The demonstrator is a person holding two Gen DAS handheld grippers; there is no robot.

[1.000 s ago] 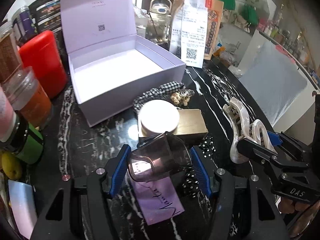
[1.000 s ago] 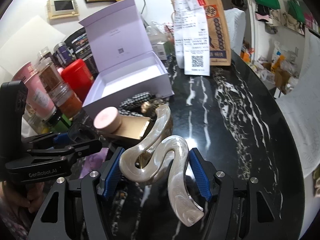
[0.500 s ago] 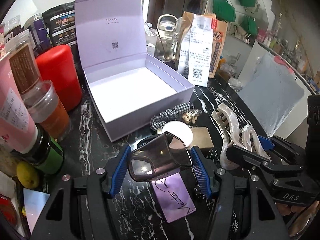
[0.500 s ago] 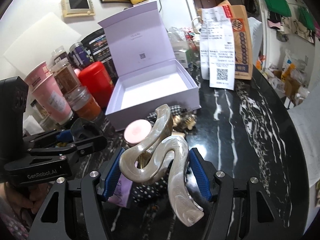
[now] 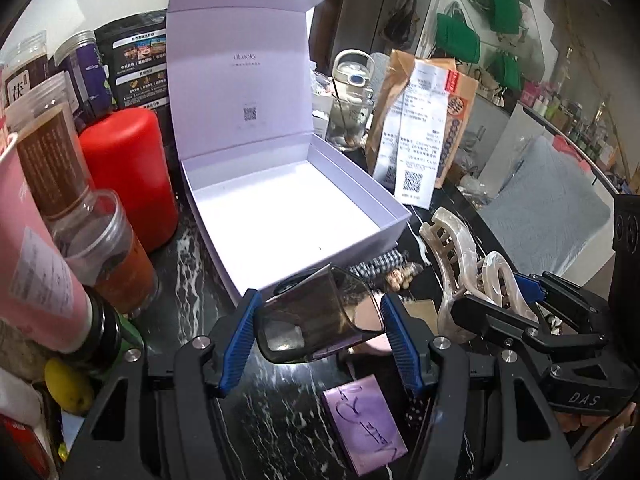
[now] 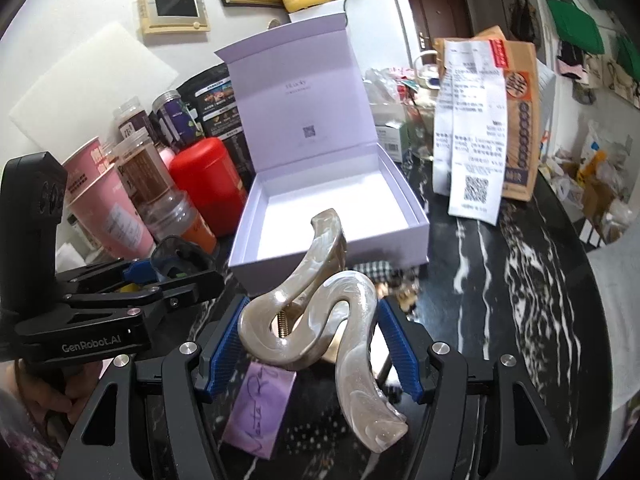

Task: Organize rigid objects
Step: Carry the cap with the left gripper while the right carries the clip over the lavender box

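Along the left edge of the black marbled table [image 5: 192, 280] a crowd of containers is ranged: one pink tube [image 5: 28, 256], one clear jar with orange contents [image 5: 108, 256], one brown-labelled jar [image 5: 52, 164], one red canister [image 5: 128, 176], and behind these two purple-labelled jars and one dark printed pouch [image 5: 140, 68]; a yellow fruit [image 5: 66, 386] is seen low at the corner. One lavender box [image 5: 288, 216] is stood just beside the red canister, its lid raised upright and its white interior bare. In front of its near wall, one checked fabric piece [image 5: 384, 260] and a small cluster of pale beads are laid, partly hidden behind the held items, so that the way to the box is crossed by them; one gold box is glimpsed beneath. The left gripper [image 5: 320, 322] is held partly open and is clamped by both blue pads on one smoky translucent cap [image 5: 320, 316], which is carried above the table before the box. One purple card [image 5: 362, 424] with handwriting is laid flat below it. Further right, the right gripper [image 6: 310, 334] is likewise set about half open and is closed on one pearly S-shaped hair claw [image 6: 320, 312], raised clear of the surface near the box's front corner. To the right of the box, one glass with a straw, one lidded bottle, and one brown paper bag [image 6: 516, 92] bearing two long receipts are stood; at the far right one pale padded chair [image 5: 544, 216] is seen beyond the table edge.
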